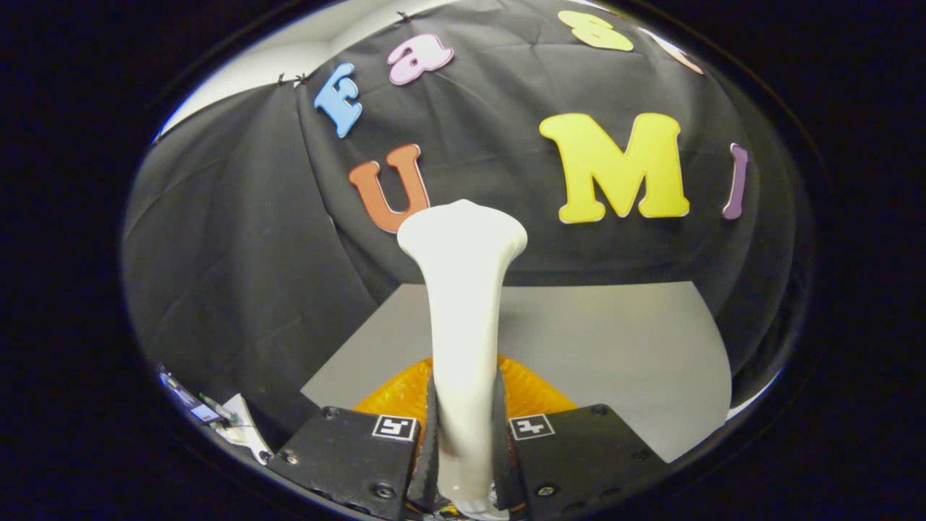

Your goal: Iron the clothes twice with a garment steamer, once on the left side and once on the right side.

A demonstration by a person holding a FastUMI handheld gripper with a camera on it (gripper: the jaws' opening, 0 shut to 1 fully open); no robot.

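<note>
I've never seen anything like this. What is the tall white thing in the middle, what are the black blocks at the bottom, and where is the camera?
The camera rides on a hand-held gripper that a person carries, and it looks forward along its two jaws. Those jaws are the black blocks with small square markers. They are closed on the white garment steamer, one on each side of its handle, so it stands up ahead of the camera with its wide head on top. Just beyond the jaws lies an orange garment on a pale grey table. The black cloth behind is the booth's wall.
</note>
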